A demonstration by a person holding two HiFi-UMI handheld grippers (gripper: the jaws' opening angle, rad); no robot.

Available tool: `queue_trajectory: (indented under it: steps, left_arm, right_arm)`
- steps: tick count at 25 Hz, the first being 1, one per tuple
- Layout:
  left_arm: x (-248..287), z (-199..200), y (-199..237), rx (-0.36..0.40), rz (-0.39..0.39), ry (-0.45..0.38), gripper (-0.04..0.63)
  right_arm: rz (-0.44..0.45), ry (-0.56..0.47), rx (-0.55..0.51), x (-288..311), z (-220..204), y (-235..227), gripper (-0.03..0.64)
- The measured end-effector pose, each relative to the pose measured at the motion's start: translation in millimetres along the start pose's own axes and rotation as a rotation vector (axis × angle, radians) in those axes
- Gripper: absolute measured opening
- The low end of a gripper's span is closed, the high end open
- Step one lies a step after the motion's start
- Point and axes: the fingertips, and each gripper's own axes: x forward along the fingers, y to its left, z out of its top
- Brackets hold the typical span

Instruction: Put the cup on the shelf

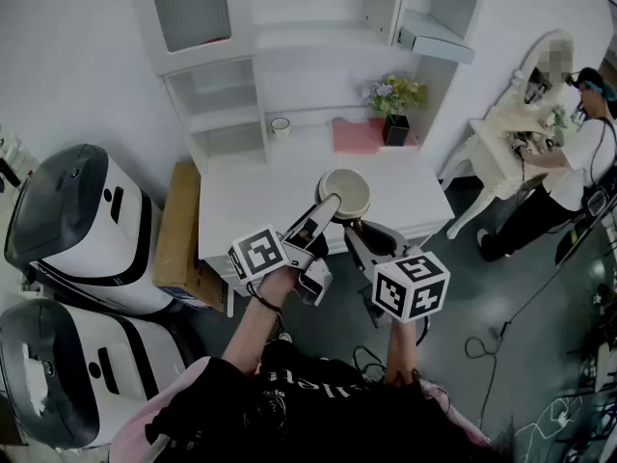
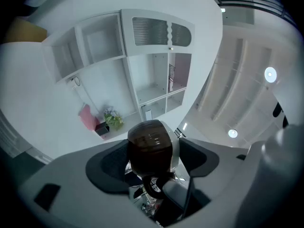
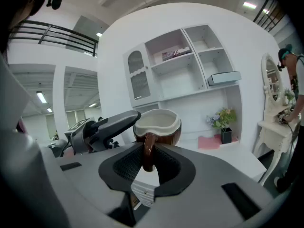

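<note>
**Cup held by its handle in front of the desk, not yet on the shelf**

Right gripper [image 3: 149, 161]: jaws are closing on the brown handle [image 3: 148, 148] of the cup [image 3: 164, 122], with the pads pressing it from both sides. The cup is hanging upright with its rim up. It is cream inside and dark brown outside.

Left gripper [image 2: 153, 148]: jaws are standing spread wide with the cup's body between them. In the left gripper view one pad is sitting right at the cup's wall. A pale sliver is showing between the cup and the other pad, so this one is not gripping. In the right gripper view one of its jaws is lying along the cup's rim.

Position: in the head view the cup is showing over the near edge of the white desk [image 1: 251, 201], clear of the desk top. It is well short of the white shelf unit [image 1: 289, 27] rising behind.

Surroundings:
- A small white mug [image 1: 280, 126] is standing at the back of the desk.
- To its right, a pink item [image 1: 357, 135] is lying just beside a flower pot [image 1: 395, 104].
- A grey-blue box [image 1: 439, 41] is resting on an upper right shelf.
- A cardboard box [image 1: 178, 230] is leaning at the desk's left end.
- Two white-and-black machines [image 1: 77, 220] are sitting on the floor further left.
- A person [image 1: 569, 172] is working at a white dressing table [image 1: 511, 133] on the far right.
</note>
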Motion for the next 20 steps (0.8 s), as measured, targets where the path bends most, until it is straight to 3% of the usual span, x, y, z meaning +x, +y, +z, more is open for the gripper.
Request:
queue_trajectory:
  steps: [20]
  left_arm:
    - [-27, 72, 40, -0.044, 0.007, 0.015, 0.341]
  right_arm:
    - [-0.028, 0.014, -0.028, 76, 4, 40, 0.092]
